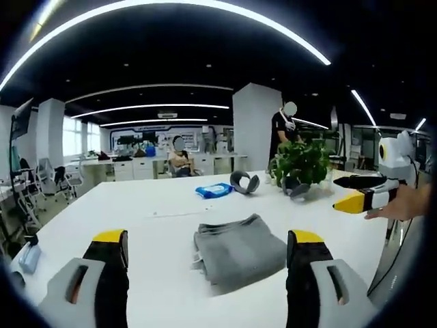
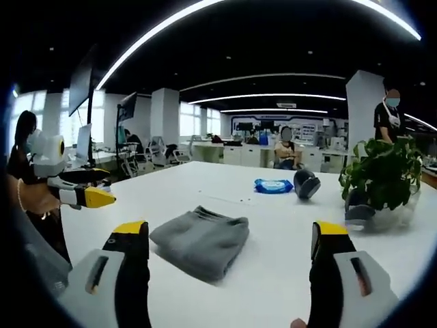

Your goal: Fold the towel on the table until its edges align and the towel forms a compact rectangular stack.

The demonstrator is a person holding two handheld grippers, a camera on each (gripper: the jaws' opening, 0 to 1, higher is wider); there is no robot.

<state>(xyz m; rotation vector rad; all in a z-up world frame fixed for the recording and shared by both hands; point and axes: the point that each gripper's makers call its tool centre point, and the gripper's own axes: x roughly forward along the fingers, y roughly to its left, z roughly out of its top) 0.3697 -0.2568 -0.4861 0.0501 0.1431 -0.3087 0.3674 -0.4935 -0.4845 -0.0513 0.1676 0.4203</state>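
A grey towel (image 1: 239, 251) lies folded into a compact rectangular stack on the white table (image 1: 136, 205), its layered edges showing at the near left side. My left gripper (image 1: 207, 240) hangs open above the table in front of the towel, its yellow-tipped jaws wide apart and holding nothing. My right gripper (image 2: 230, 230) is open too, with the towel (image 2: 201, 240) lying beyond its jaws, untouched. In the left gripper view the right gripper (image 1: 338, 193) comes in from the right, held by a hand (image 1: 403, 205). In the right gripper view the left gripper (image 2: 108, 188) shows at the left.
A blue wipes pack (image 1: 214, 190), a dark curved object (image 1: 244, 182) and a potted plant (image 1: 300, 164) stand at the table's far side. A small object (image 1: 30, 257) lies near the left edge. Office chairs, desks and people are behind.
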